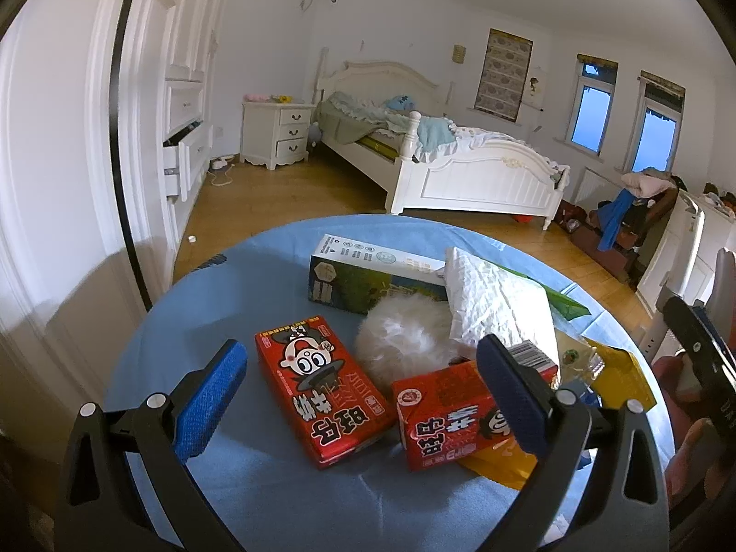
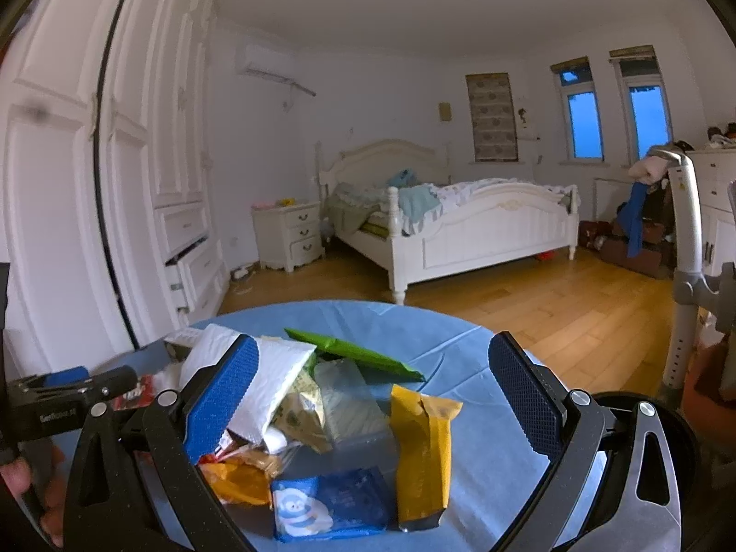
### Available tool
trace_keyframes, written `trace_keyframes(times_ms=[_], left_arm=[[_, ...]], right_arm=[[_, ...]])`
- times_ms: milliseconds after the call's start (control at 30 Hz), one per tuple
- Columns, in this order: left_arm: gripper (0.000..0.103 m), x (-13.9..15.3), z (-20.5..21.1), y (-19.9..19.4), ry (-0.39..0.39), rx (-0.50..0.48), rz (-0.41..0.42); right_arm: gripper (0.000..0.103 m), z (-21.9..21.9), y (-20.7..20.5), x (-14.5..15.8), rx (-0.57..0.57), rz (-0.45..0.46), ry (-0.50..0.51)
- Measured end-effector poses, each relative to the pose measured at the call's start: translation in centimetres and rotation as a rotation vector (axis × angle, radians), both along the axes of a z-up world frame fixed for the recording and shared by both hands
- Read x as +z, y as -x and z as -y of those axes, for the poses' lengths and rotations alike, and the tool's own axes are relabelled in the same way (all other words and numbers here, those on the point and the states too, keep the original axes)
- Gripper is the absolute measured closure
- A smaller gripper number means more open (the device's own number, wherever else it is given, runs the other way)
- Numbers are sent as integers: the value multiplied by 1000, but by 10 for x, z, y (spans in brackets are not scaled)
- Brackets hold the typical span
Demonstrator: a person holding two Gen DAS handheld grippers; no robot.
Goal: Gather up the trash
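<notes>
Hand-held gripper left (image 1: 363,386) released | right (image 2: 372,395) released | red cartons (image 1: 322,391) left-view only

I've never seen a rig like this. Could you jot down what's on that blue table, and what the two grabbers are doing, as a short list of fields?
Surface: round table with blue cloth
Red cartons: two, one lying flat, one beside it
Other litter: white fluffy ball, white tissue pack, yellow wrapper, blue packet, green wrapper
Left gripper: open, fingers either side of the cartons, holding nothing
Right gripper: open over the wrappers, holding nothing
Setting: bedroom, white bed
</notes>
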State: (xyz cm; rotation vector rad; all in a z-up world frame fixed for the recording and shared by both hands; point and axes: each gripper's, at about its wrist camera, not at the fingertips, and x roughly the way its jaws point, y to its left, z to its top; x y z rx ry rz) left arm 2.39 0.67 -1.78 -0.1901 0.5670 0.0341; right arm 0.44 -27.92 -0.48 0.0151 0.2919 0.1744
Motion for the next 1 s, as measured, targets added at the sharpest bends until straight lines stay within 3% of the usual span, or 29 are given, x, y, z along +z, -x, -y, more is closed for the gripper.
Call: trace_keyframes(times_ms=[267,367,433,467,533,633,833,867,933,967,1000], left_arm=[[4,-2,-18,3,89,-18,-6],[4,0,-38,8,117,-17,1],[5,-1,-51,7,138,-38,-20],[5,-1,-57,4,152,-61,-42],[5,-2,-62,-2,150,-100,-90],[5,-5,-59,-16,107,-191,-183],[5,-14,-53,-27,121,-251,-253],[5,-16,-53,-28,126,-249,-259],[5,-18,-52,-29,126,-249,-269],[5,-19,-50,-30,117,-247,-270],[5,-21,-50,-31,106,-244,-273]], right_arm=[[4,-10,-4,2,75,18,9],[4,-17,-13,16,149,35,-6],[4,-36,-33,37,262,-7,41],[4,-48,-43,44,312,-35,79],[4,-101,-73,59,427,-123,256],[5,-167,-116,58,531,-290,437],[6,-288,-189,2,654,-518,826],[9,-298,-190,-12,679,-561,860],[24,-319,-191,-32,670,-566,944],[46,-329,-194,-45,663,-591,977],[46,-334,-197,-47,654,-600,966]])
